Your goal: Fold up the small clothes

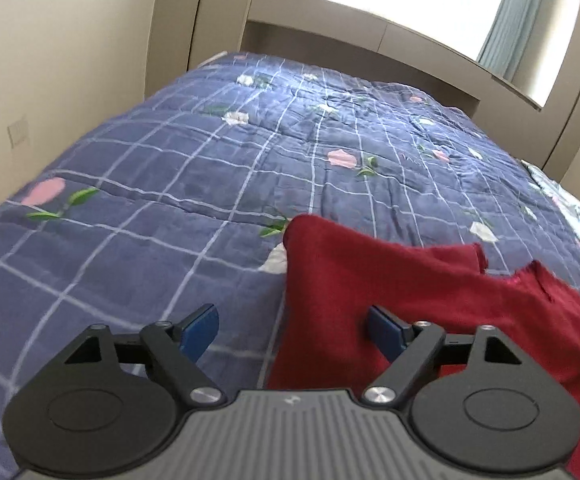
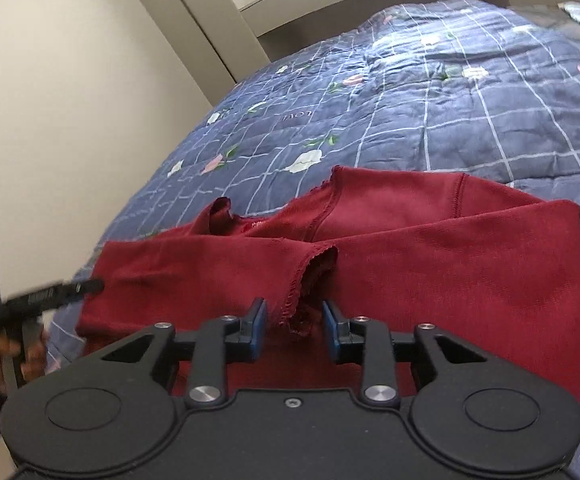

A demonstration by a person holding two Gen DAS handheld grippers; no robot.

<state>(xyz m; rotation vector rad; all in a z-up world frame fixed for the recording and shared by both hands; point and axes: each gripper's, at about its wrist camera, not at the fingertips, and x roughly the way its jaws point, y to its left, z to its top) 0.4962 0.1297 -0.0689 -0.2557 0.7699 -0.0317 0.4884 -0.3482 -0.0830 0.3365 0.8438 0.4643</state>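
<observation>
A small dark red long-sleeved top [image 2: 430, 248] lies on the bed, its sleeves folded across the body. It also shows in the left wrist view [image 1: 410, 288]. My right gripper [image 2: 294, 330] is open, its blue pads either side of a sleeve cuff [image 2: 310, 280] without closing on it. My left gripper [image 1: 292, 330] is wide open and empty over the top's left edge. It appears at the left of the right wrist view [image 2: 49, 294], held in a hand.
The bed carries a blue checked quilt [image 1: 209, 168] with flower prints. A beige wall [image 1: 49, 60] runs along the left side. A ledge and window [image 1: 410, 0] lie beyond the bed's far end. Light patterned fabric [image 1: 570, 208] lies at the right edge.
</observation>
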